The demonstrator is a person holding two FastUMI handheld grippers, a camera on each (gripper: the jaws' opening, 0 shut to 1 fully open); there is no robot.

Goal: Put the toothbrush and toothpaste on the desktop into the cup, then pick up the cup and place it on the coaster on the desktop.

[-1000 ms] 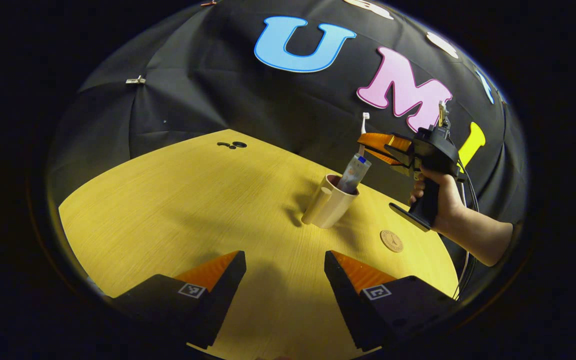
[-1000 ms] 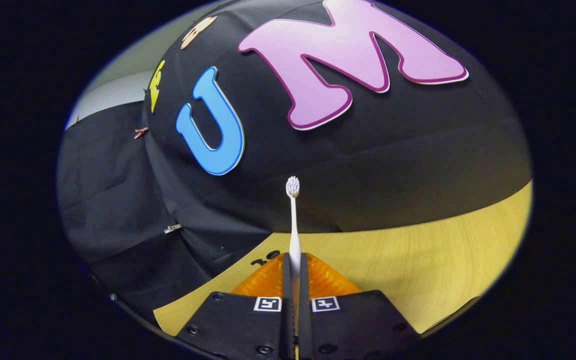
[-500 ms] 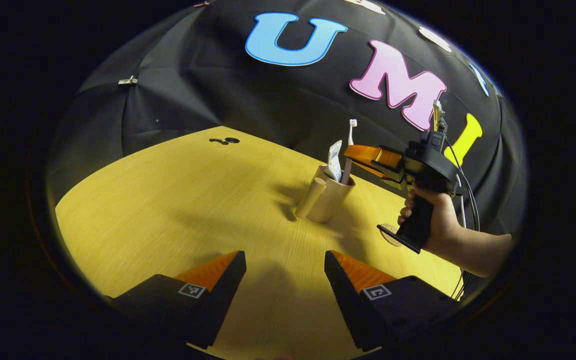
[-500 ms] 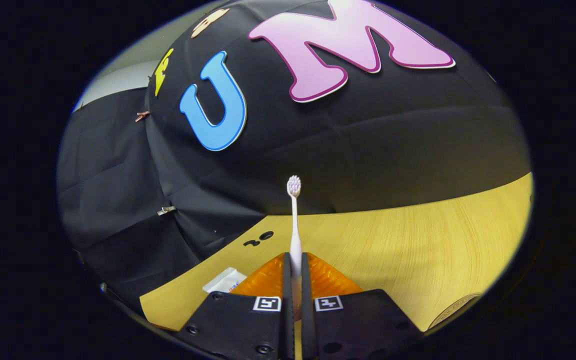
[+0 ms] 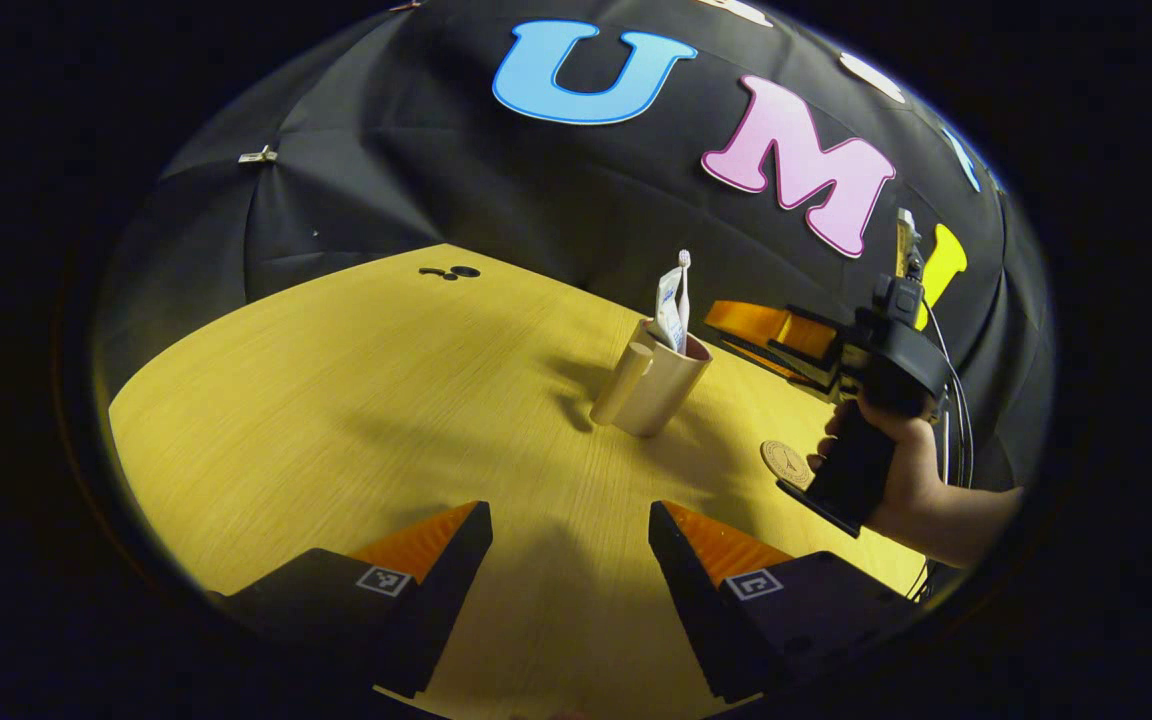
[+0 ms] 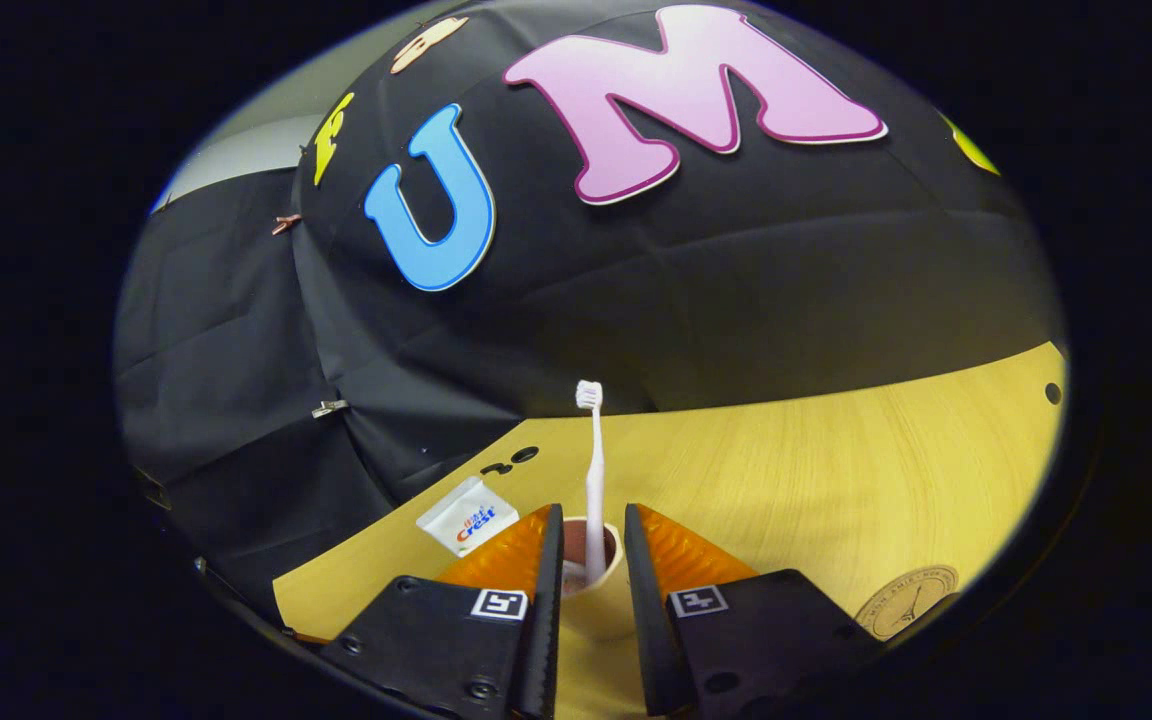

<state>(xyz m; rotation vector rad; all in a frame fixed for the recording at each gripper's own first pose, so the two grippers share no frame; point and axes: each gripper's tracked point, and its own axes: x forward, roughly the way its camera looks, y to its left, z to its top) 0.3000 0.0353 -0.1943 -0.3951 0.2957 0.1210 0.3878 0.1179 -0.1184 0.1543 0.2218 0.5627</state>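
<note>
Inside cup (image 5: 658, 382) | toothbrush (image 6: 593, 470) released; right claw (image 6: 592, 545) parted since before

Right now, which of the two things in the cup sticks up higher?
The toothbrush: its bristle head rises above the flat-ended toothpaste tube beside it in the cup.

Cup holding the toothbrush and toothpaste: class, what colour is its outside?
Cream beige on the handled plastic cup, clearest in the left gripper view.

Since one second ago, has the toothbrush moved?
Yes. In the left gripper view the toothbrush has gone down into the cup beside the toothpaste; the right tool has let it go.
</note>
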